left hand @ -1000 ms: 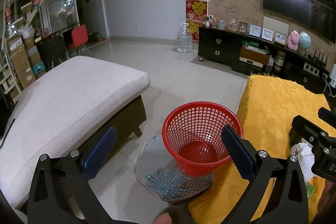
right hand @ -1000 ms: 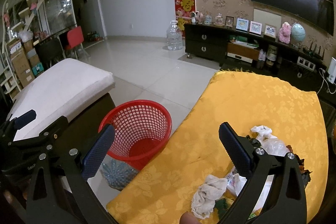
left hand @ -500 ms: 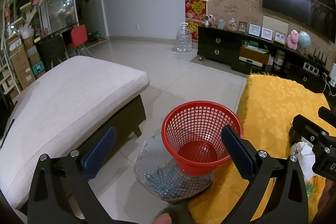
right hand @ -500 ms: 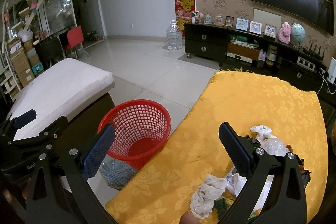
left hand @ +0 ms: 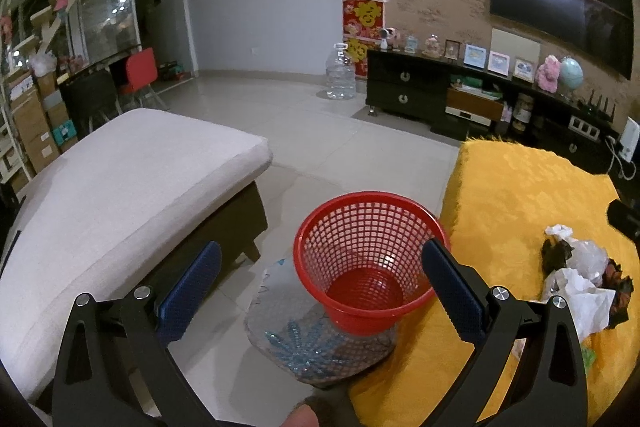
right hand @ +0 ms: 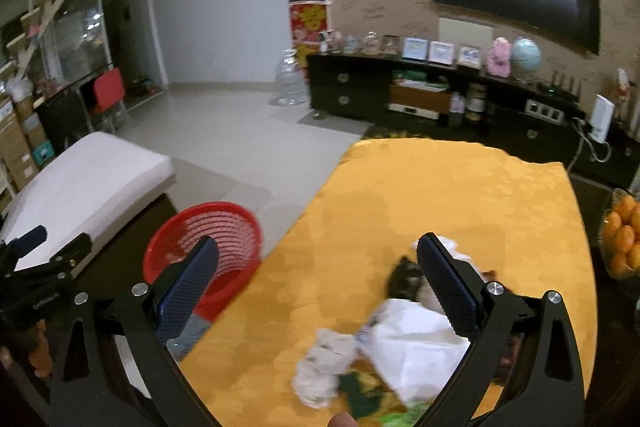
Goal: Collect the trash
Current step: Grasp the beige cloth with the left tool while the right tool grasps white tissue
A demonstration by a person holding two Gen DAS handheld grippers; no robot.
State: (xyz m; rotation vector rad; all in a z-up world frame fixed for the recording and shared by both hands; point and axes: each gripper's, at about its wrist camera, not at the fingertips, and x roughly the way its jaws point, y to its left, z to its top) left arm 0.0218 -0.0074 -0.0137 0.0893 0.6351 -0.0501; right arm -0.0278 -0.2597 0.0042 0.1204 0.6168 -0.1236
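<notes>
A red mesh basket [left hand: 370,259] stands on the floor beside the yellow-clothed table [left hand: 516,195], and it looks empty. My left gripper [left hand: 320,279] hangs open above and in front of it, holding nothing. On the table [right hand: 440,195] lies a trash pile [right hand: 400,343] of white tissues, crumpled paper, clear plastic and dark scraps; the same trash pile [left hand: 580,275] shows at the right of the left wrist view. My right gripper [right hand: 318,279] is open over the table, its right finger above the pile. The red basket [right hand: 208,255] sits behind its left finger.
A beige cushioned bench [left hand: 120,195] stands left of the basket. Under the basket lies a clear bag with a blue pattern [left hand: 304,339]. A bowl of oranges [right hand: 622,235] sits right of the table. A dark TV cabinet [left hand: 460,99] and a water jug [left hand: 340,77] stand at the far wall.
My right gripper has swung right and forward over the table, nearer the trash pile, and its view is blurred. The left gripper has barely moved.
</notes>
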